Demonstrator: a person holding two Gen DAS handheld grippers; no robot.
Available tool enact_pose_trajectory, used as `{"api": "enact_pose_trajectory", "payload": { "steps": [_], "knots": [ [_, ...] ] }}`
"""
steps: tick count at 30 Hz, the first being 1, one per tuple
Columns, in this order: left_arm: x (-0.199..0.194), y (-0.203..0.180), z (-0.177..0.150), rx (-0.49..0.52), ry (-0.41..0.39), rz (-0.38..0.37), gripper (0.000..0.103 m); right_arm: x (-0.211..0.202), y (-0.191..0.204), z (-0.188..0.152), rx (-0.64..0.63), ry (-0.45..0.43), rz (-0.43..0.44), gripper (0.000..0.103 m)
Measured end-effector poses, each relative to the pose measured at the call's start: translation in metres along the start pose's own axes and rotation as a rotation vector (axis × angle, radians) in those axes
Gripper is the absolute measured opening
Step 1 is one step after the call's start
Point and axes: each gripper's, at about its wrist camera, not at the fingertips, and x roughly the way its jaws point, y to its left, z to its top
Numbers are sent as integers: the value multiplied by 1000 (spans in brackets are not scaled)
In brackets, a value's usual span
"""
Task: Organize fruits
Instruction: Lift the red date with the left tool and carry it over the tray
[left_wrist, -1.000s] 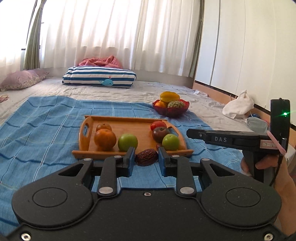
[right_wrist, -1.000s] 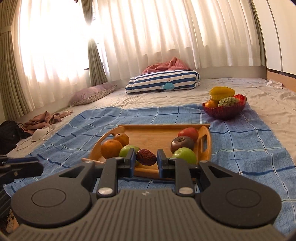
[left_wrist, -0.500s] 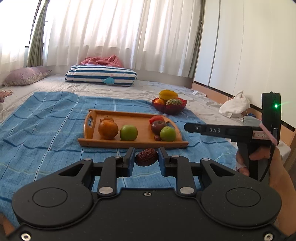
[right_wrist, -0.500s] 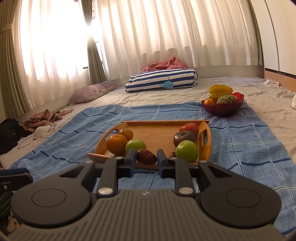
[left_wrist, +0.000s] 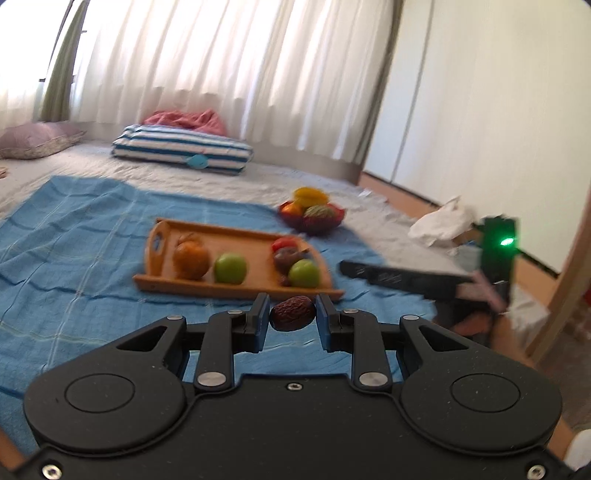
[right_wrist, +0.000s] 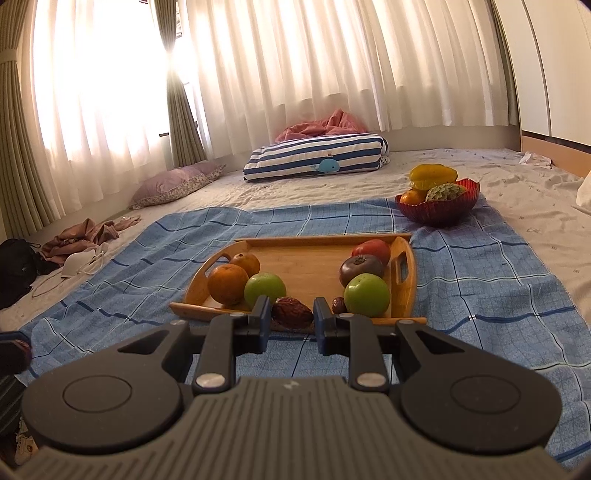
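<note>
While the left gripper (left_wrist: 291, 318) clamps a brown date (left_wrist: 292, 314), the right gripper (right_wrist: 291, 315) clamps another date (right_wrist: 291, 312); beyond both fingertips lies the tray (right_wrist: 306, 264).

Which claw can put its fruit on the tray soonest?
Probably the right gripper: right date hangs at the wooden tray's near edge. Left gripper holds left date farther back, over blue cloth.

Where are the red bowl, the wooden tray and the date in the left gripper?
red bowl (right_wrist: 439, 212): right wrist view, front wall.
wooden tray (right_wrist: 306, 262): right wrist view, bare floor.
date (left_wrist: 293, 314): left wrist view, wrinkled middle, in the left gripper (left_wrist: 291, 320).
</note>
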Motion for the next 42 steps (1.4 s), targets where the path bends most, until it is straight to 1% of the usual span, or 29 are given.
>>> {"api": "enact_pose_trajectory", "payload": {
  "steps": [3, 4, 5, 8, 11, 14, 19, 23, 27, 32, 38, 42],
  "knots": [
    [-7, -4, 4, 2, -17, -34, 25, 1, 1, 3, -1, -7, 2, 30],
    [-7, -5, 3, 1, -22, -36, 25, 1, 1, 4, -1, -8, 4, 30],
    [-6, -5, 1, 8, -22, -24, 25, 2, 2, 4, -2, -8, 7, 30],
    [0, -3, -9, 29, -9, 50, 25, 5, 5, 1, -2, 2, 11, 30],
    [7, 3, -22, 42, 9, 102, 25, 9, 8, -5, -15, 19, 1, 30],
    [18, 12, -36, 37, 50, 153, 25, 12, 9, -12, -16, 35, -6, 30],
    [32, 26, -56, 12, 119, 191, 25, 14, 8, -25, -3, 62, -12, 30],
    [31, 28, -59, 7, 133, 187, 25, 12, 9, -35, -8, 81, -14, 30],
    [21, 20, -40, 34, 79, 163, 25, 3, 10, -30, -16, 66, -7, 30],
    [24, 9, -1, 85, 15, 153, 26, -6, 14, -4, -23, 8, 24, 31],
    [54, 8, 48, 144, -36, 181, 26, 2, 15, 33, -62, -40, 24, 31],
    [86, 17, 78, 124, -35, 182, 26, 18, 13, 49, -78, -58, 5, 31]
  ]
}}
